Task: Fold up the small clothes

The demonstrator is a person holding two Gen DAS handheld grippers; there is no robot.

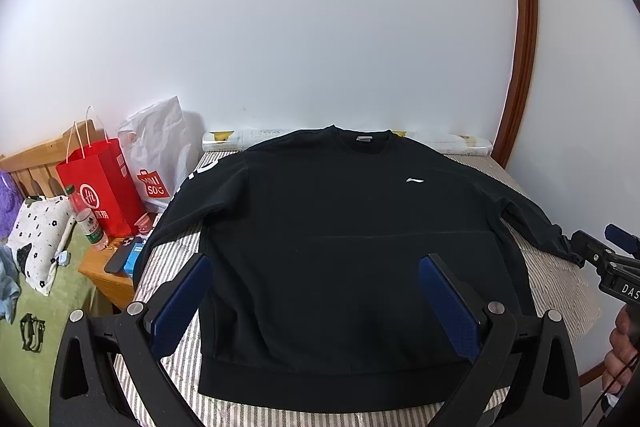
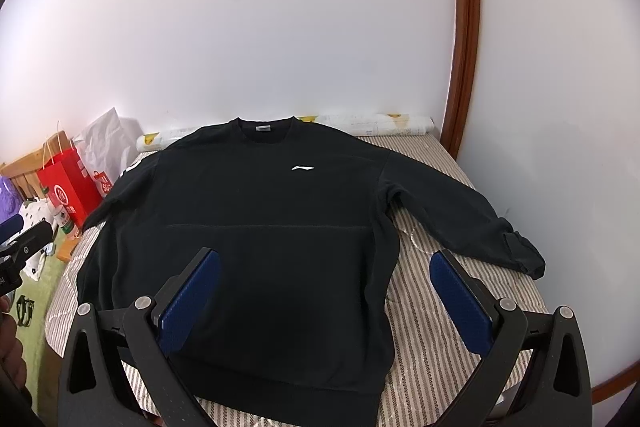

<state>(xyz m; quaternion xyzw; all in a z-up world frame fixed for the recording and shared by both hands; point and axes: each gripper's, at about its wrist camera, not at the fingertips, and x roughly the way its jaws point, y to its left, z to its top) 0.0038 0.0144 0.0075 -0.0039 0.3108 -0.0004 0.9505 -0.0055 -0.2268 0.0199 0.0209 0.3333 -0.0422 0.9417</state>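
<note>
A black sweatshirt (image 1: 340,227) (image 2: 256,227) with a small white chest logo lies flat, front up, on a striped mattress (image 1: 168,267) (image 2: 436,327), both sleeves spread outward. My left gripper (image 1: 316,263) hovers open above the lower half of the garment, holding nothing. My right gripper (image 2: 326,259) is open too, above the sweatshirt's lower right side, nothing between its blue pads (image 2: 460,303). The right gripper (image 1: 616,251) also shows at the right edge of the left wrist view, close to the right sleeve cuff (image 1: 560,247).
A red paper bag (image 1: 100,183), a white plastic bag (image 1: 160,155) and a bottle (image 1: 86,215) crowd a wooden bedside table (image 1: 108,275) at the left. A rolled paper (image 2: 360,125) lies against the wall behind the collar. A wooden door frame (image 2: 464,47) rises at right.
</note>
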